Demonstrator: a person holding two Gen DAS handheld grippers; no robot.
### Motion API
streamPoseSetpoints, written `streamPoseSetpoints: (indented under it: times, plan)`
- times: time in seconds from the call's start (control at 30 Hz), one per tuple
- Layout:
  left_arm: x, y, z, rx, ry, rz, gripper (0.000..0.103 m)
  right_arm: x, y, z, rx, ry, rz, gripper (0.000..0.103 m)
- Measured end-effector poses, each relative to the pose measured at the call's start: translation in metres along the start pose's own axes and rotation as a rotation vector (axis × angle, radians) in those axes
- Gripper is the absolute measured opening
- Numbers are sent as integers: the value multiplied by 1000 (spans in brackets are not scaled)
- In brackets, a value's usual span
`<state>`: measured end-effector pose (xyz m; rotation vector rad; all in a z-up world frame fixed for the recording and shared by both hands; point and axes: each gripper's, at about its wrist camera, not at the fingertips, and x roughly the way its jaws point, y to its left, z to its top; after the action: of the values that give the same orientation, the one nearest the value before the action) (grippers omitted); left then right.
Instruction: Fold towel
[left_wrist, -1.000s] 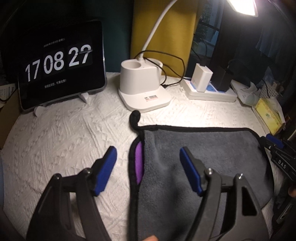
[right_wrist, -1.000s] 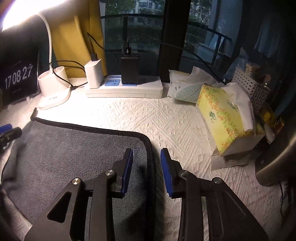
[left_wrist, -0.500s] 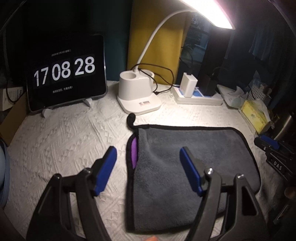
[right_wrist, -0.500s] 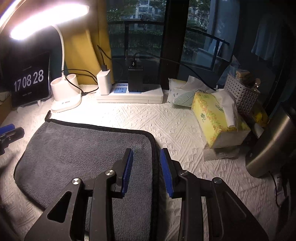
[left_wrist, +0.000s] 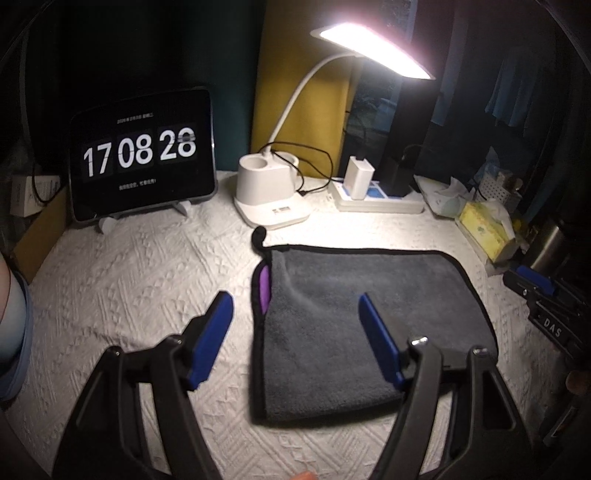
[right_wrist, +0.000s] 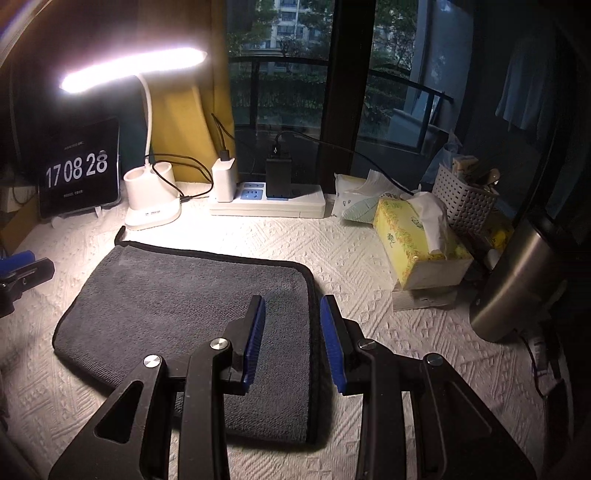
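Towel (right_wrist: 177, 314) near edge: partly hidden behind right gripper (right_wrist: 291, 343).
Clock tablet (left_wrist: 142, 155) small text: too small to read.
Steel flask (right_wrist: 517, 280): top and right side lost in darkness.
Basket (right_wrist: 463, 203) contents: indistinct.

I read "17 08 28" on the tablet clock (left_wrist: 142, 155), and "DAS" on the right gripper (left_wrist: 532, 286).

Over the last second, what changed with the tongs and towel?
Both tongs, left and right, pulled back and up from the towel, showing more of the table. Nothing grabbed or released. Towel stayed folded and flat; both tongs stayed open.
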<state>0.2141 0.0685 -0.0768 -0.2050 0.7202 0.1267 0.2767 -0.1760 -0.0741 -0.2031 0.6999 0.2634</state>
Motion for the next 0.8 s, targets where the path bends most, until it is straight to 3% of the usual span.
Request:
streamPoseSetpoints:
  times: [0.8]
  plan:
    - [-57, -9, -17, 6, -65, -52, 72, -57, 8, -13, -9, -61, -4, 33]
